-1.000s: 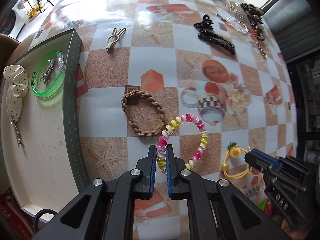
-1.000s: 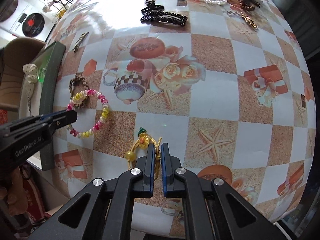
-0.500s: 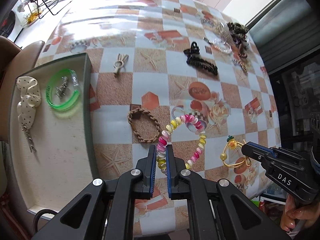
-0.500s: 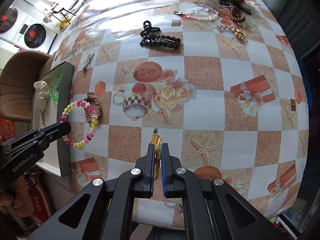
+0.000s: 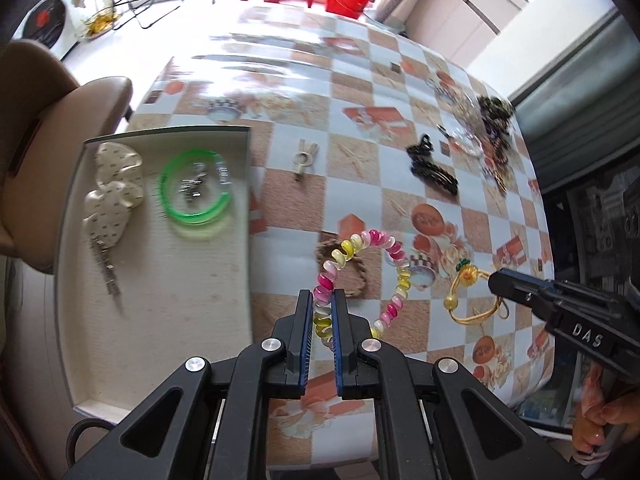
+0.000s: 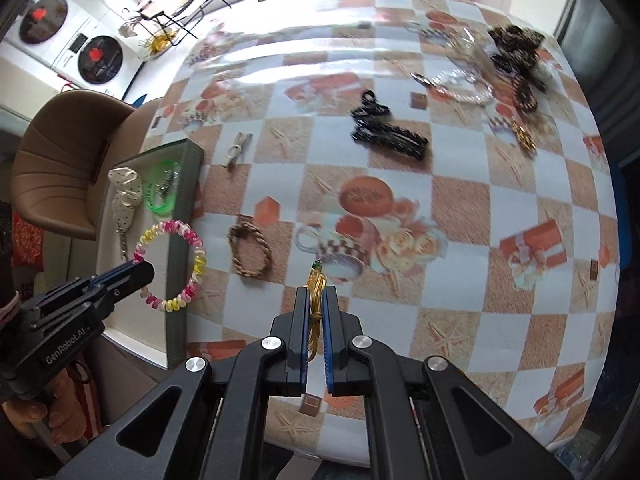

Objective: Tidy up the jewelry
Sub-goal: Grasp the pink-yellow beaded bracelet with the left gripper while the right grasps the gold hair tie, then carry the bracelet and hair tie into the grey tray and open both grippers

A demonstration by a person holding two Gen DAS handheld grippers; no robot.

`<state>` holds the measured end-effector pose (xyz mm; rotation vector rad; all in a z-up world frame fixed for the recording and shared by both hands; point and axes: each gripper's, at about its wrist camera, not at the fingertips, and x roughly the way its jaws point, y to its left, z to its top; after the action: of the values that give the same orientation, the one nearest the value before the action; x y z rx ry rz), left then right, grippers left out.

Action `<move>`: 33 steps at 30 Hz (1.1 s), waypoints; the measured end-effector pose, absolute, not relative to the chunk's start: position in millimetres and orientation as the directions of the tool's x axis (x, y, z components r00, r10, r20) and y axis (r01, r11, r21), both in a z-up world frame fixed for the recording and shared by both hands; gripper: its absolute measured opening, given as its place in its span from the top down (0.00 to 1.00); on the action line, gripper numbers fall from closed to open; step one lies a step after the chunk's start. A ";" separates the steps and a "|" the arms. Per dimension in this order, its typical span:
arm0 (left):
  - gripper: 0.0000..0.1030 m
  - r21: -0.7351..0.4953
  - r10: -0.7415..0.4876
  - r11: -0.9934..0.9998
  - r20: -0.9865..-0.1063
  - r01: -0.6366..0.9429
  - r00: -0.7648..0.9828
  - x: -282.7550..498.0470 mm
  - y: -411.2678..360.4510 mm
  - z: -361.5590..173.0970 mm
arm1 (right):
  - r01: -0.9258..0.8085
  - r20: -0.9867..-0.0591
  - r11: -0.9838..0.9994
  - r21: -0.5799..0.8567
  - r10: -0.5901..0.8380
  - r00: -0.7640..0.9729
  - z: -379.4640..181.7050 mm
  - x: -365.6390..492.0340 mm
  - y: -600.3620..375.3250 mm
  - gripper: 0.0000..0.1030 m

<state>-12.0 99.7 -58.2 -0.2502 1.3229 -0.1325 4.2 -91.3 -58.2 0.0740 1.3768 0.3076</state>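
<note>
above the checkered tablecloth, the left gripper is pinching a pink-and-yellow spiral hair tie between its clenched jaws, the loop hanging clear of the table just beside the grey tray. the right gripper is clamping a gold wire bracelet with a green-topped charm. a braided brown bracelet is lying on the cloth between them, and a green bangle is resting in the tray.

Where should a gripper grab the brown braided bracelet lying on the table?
Probably across one strand of the ring, coming straight down from above. The brown braided bracelet lies flat on the table, an open loop with bare cloth inside and around it, so one finger can drop inside and one outside.
</note>
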 end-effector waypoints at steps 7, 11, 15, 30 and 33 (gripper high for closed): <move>0.88 -0.256 -0.212 0.957 -0.937 -0.134 0.278 -22.9 140.6 -54.9 | -0.259 -0.943 0.935 0.240 0.288 0.166 -44.2 20.0 -48.4 0.94; 0.88 -0.255 -0.195 0.949 -0.936 -0.184 0.294 -29.9 162.9 -54.6 | -0.313 -0.939 0.918 0.244 0.304 0.160 -39.0 25.7 -20.7 0.94; 0.88 -0.254 -0.176 0.938 -0.936 -0.237 0.305 -38.4 184.8 -56.0 | -0.367 -0.936 0.896 0.250 0.321 0.146 -36.8 29.8 9.4 0.94; 0.88 -0.211 -0.092 0.877 -0.956 -0.433 0.280 -71.9 260.5 -86.2 | -0.533 -0.930 0.796 0.287 0.365 0.045 -54.2 31.8 117.5 0.94; 0.88 -0.190 -0.072 0.868 -0.962 -0.459 0.263 -75.4 267.6 -96.6 | -0.553 -0.929 0.776 0.303 0.371 0.012 -64.1 31.8 137.1 0.94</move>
<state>-75.4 267.6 -96.6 -0.4866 1.2907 0.2763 31.8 137.1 -64.1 -0.1625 1.3825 0.7251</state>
